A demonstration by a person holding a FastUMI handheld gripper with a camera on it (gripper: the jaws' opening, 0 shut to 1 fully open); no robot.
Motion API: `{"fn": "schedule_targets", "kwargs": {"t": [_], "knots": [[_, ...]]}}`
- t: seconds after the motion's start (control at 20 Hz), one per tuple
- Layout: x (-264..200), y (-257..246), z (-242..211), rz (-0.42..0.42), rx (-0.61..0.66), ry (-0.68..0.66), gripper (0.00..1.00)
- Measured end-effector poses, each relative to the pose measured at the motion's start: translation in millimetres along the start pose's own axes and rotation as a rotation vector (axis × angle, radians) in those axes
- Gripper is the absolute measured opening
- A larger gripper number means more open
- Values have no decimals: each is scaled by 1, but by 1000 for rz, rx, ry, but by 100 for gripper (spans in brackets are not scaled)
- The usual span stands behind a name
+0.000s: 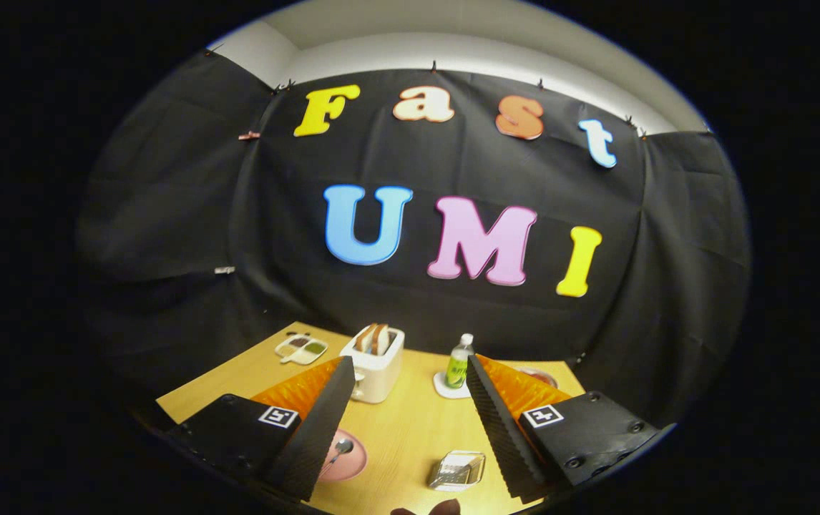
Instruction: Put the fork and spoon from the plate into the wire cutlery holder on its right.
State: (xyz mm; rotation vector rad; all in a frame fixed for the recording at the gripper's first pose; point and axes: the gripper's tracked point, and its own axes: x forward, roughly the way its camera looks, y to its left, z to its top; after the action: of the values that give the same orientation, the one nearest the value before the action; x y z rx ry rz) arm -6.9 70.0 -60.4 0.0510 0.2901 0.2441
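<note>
Gripper [406,386] is spread wide, holding nothing, up above the wooden tabletop [410,429]. Pink plate [349,458] with the spoon [338,450] sits near the front edge, wire cutlery holder [457,470] to its right. Toaster [376,363], bottle [459,362] toward the back edge; black cloth wall [188,236] behind.

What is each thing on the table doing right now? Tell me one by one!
gripper: jaws open, holding nothing, above the table.
pink plate: flat on the table, a spoon lying on it.
wire cutlery holder: on the table, right of the plate.
toaster: upright, bread slices in its slots.
bottle: upright on a coaster, cap on.
</note>
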Motion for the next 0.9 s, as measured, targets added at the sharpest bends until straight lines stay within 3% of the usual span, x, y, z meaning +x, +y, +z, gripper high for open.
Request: {"fn": "schedule_targets", "kwargs": {"t": [0.45,0.7,0.9], "knots": [[7,71,-149,248,28,580,95],[17,104,-202,301,36,714,90],[36,120,-244,296,22,800,90]]}}
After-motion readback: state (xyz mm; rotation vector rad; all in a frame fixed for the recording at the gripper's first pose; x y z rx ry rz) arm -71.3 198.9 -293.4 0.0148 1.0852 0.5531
